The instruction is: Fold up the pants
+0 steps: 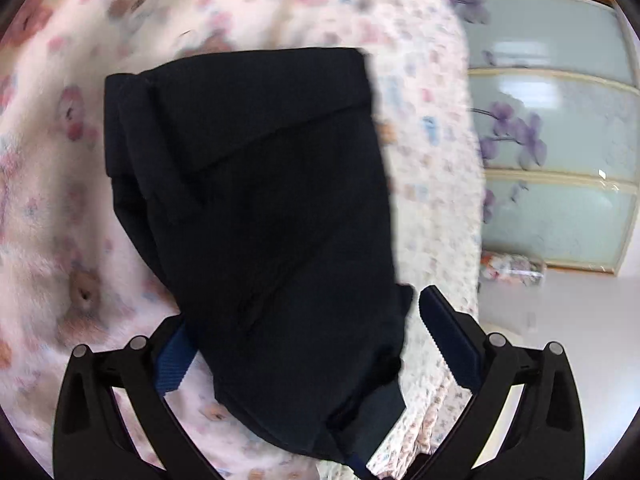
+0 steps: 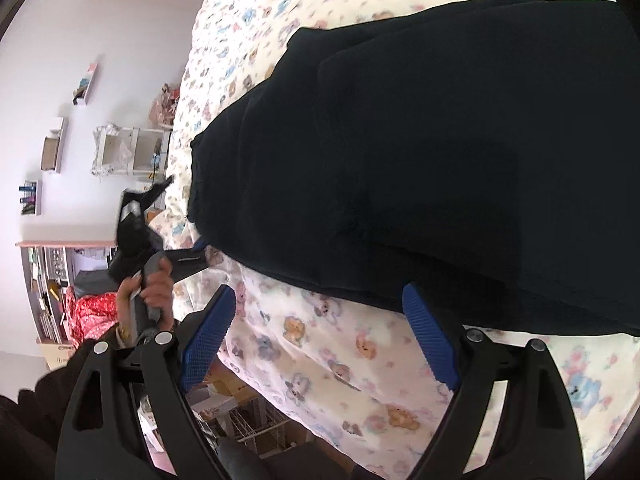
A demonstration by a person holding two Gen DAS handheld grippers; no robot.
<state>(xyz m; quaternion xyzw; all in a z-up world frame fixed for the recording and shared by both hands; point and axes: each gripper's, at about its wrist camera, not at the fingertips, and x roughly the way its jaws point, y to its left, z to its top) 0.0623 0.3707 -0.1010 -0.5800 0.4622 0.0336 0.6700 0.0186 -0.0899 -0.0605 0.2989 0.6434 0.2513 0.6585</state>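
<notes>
The black pants lie folded in a thick stack on the bear-print bedspread. My left gripper is open, its blue-padded fingers standing wide on either side of the near end of the stack; the cloth covers most of the left finger. In the right wrist view the pants fill the upper right. My right gripper is open and empty, just short of the stack's near edge, over bare bedspread. The left gripper shows there at the pants' left end, held by a hand.
The bed edge drops off at the right in the left wrist view, with a glass-panelled wardrobe beyond. In the right wrist view, wall shelves, a white rack and floor clutter lie left of the bed.
</notes>
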